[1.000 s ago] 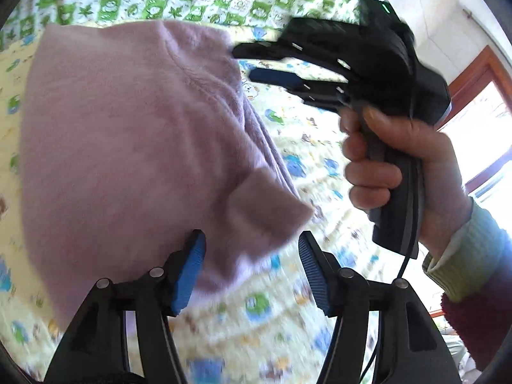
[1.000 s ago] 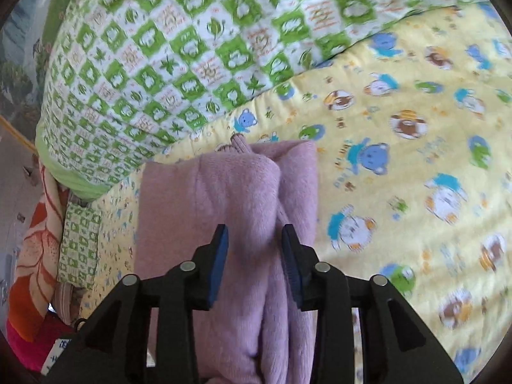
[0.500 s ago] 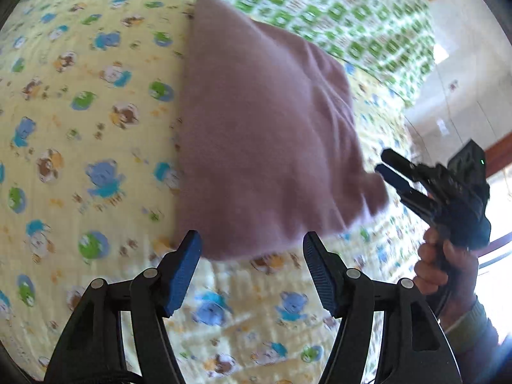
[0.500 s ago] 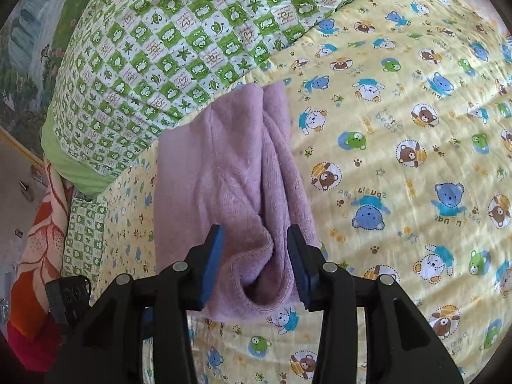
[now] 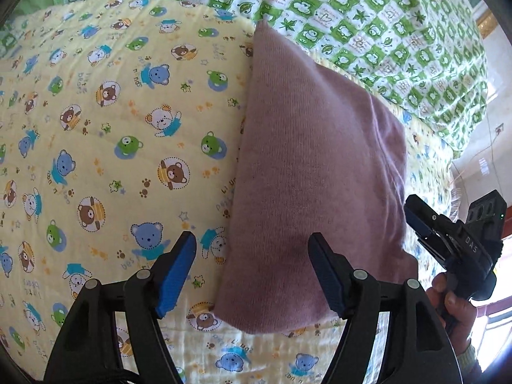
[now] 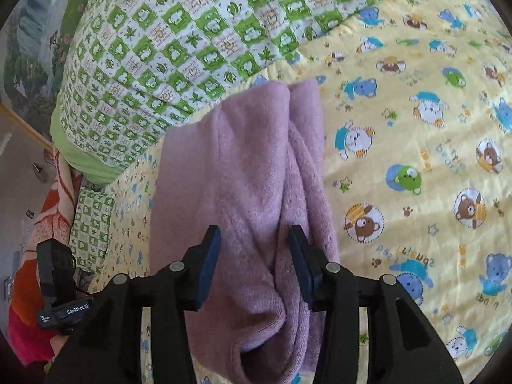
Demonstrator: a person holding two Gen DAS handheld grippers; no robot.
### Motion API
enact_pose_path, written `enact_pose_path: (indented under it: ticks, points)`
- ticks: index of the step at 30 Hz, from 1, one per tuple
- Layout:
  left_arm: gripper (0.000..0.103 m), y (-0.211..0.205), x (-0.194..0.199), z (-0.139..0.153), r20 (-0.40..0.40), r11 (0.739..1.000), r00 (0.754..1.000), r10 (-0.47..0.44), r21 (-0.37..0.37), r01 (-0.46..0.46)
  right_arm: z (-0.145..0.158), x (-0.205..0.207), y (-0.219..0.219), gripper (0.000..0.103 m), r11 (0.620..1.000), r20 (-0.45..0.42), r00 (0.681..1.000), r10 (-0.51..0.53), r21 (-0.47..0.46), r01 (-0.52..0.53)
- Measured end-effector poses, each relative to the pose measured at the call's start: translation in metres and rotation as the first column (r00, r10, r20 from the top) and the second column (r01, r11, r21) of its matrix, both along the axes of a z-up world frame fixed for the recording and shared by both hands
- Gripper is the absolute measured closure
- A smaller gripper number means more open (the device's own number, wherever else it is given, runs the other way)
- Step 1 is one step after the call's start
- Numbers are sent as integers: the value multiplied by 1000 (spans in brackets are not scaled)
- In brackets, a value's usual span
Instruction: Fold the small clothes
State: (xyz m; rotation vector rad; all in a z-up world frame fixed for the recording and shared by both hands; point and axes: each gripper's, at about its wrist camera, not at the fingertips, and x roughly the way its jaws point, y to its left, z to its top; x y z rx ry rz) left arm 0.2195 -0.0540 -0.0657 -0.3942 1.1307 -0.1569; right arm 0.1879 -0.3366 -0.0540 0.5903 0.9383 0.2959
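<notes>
Garment: a small pink knitted garment (image 5: 316, 172) is lying folded into a thick oblong on the yellow quilted bedspread printed with cartoon bears (image 5: 96, 134).
Landmark: the garment's far end is touching the green-and-white checked quilt (image 5: 368, 16) bunched beyond it.
Left gripper (image 5: 252, 272): it is hovering over the garment's near left edge, jaws wide apart and holding nothing.
Right gripper (image 6: 254, 264): it is hovering over the garment's near end, jaws apart and empty, straddling a raised ridge of loose layers (image 6: 288, 211).
Right gripper, seen from the left wrist camera: it is sitting just beside the garment's right edge; its jaws there are looking nearly together, though the angle is poor.
Risk, unfolding: in my judgement the rolled layers on the right-hand side are sitting loosely and could be springing open if a jaw brushes them.
Risk, dragging: a jaw closing low could be catching the bedspread along with the knit.
Risk, shape: the fold is looking lumpy rather than flat, so pressing unevenly might be skewing it.
</notes>
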Motion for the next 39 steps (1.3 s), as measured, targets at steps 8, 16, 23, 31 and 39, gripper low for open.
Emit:
enact_pose_path:
  ticks: [8, 16, 23, 31, 39]
  points:
    - [28, -12, 20, -9, -16, 1000, 1000, 0, -7, -1, -9, 12, 15, 88, 997, -40, 996, 83, -3, -83]
    - [21, -35, 42, -18, -37, 998, 997, -69, 8, 70, 32, 10, -10, 92, 996, 24, 998, 65, -57, -64]
    - [14, -37, 52, -33, -72, 993, 991, -112, -31, 110, -29, 7, -19, 93, 995, -62, 998, -12, -100, 6]
    - [14, -29, 79, -14, -39, 992, 991, -126, -33, 124, -6, 9, -17, 76, 994, -60, 997, -47, -97, 41]
    - [14, -21, 130, -6, -26, 993, 994, -106, -61, 104, 8, 21, -4, 47, 988, -42, 997, -59, -146, 52]
